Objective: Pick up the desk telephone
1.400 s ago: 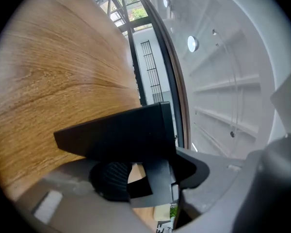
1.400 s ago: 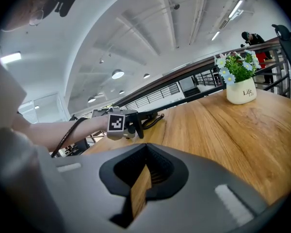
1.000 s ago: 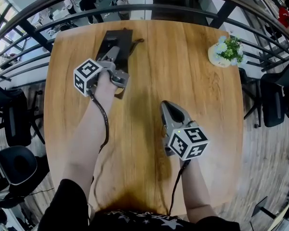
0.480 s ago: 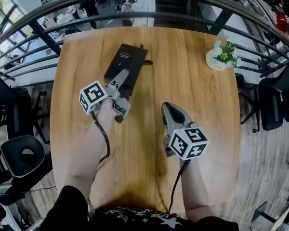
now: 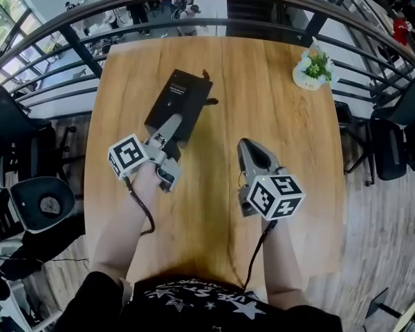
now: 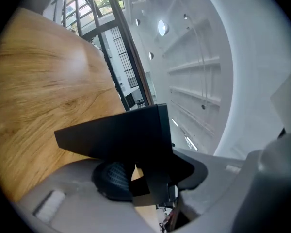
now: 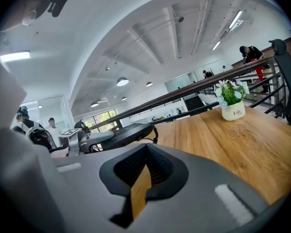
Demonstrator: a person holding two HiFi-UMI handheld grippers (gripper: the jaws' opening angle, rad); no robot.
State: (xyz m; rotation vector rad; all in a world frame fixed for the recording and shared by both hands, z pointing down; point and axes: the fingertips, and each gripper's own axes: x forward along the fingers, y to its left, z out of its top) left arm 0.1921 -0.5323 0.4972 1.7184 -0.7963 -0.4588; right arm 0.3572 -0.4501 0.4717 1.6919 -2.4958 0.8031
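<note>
The desk telephone (image 5: 180,102) sits over the far left part of the table (image 5: 283,137), caught at its near end in your left gripper (image 5: 169,126). It shows as a flat black slab. Its long axis runs on a slant, from the near end in the jaws toward the table's far edge and a little to the right.

Nearest to you, your right gripper (image 5: 250,151) hangs over the middle of the table, right of centre, and points toward the far edge. Its jaws are pressed together, with only a thin slit of wood showing between the pads and nothing in them. Its marker cube (image 5: 277,196) sits closest to your body.

Your left gripper is a little farther out, toward the left edge, with its own marker cube (image 5: 128,155) on the near side. Its jaws are clamped across the edge of the slab, one pad on each face. In the right gripper view the telephone's near end is up off the wood. You cannot tell whether the far end touches the table.

A dark cord (image 5: 209,102) curls out along the telephone's right side.

At the far right corner stands a white pot (image 5: 306,80) holding a small green plant (image 5: 317,64) with pale flowers, well apart from the telephone. A dark railing (image 5: 194,19) runs beyond the far edge.
</note>
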